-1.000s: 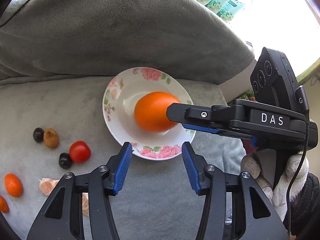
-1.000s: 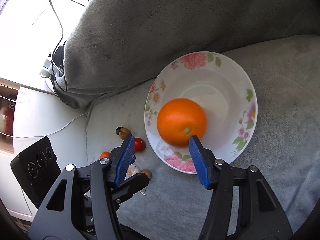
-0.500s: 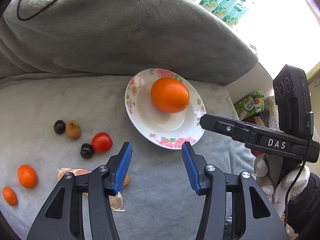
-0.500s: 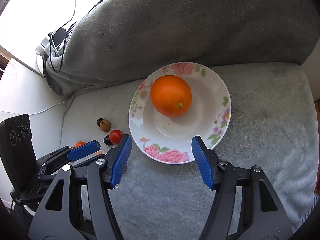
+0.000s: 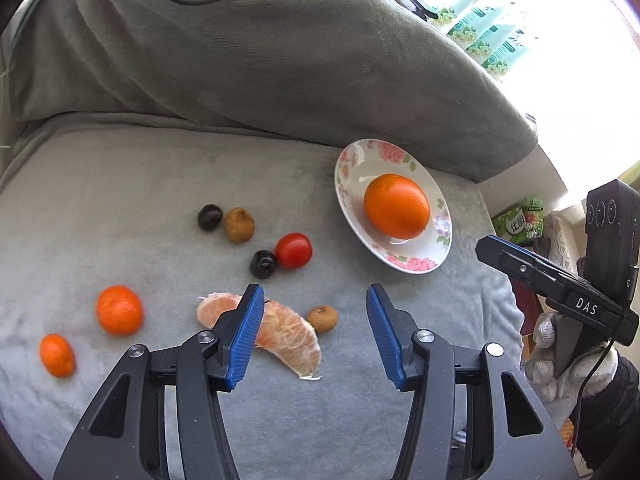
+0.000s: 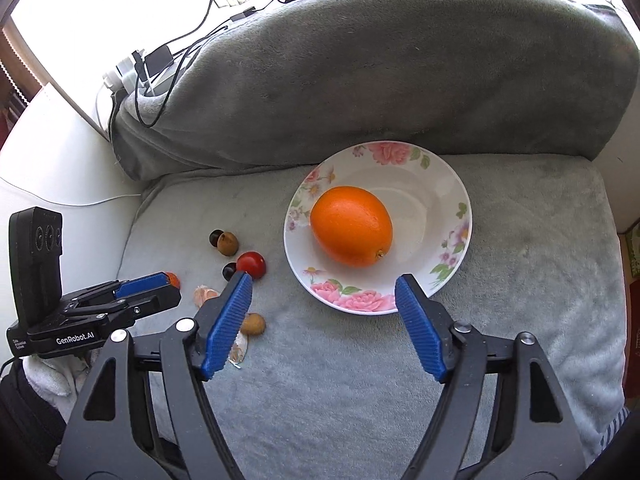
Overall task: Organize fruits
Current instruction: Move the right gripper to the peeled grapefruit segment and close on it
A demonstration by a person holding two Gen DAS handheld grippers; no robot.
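Note:
A big orange (image 6: 352,225) lies in the floral plate (image 6: 420,178) on the grey cushion. My right gripper (image 6: 324,292) hovers in front of the plate's near rim, its jaws opening and nothing between them. My left gripper (image 5: 316,300) hangs over the loose fruit to the plate's left, jaws opening a little and empty. Below it lie peeled orange segments (image 5: 288,332), a brown longan (image 5: 322,319), a red tomato (image 5: 294,251), two dark fruits (image 5: 263,264), another longan (image 5: 239,225) and two small mandarins (image 5: 119,310).
A thick grey bolster (image 6: 380,72) rises right behind the plate. Cables and a power strip (image 6: 152,68) lie at the back left. The cushion's right edge (image 5: 496,232) drops off near green packets (image 5: 518,220). A gloved hand (image 5: 560,368) holds the right gripper.
The right gripper let go of the orange, drew back from the plate and opened wider. The left gripper swung left from the plate to over the loose fruit.

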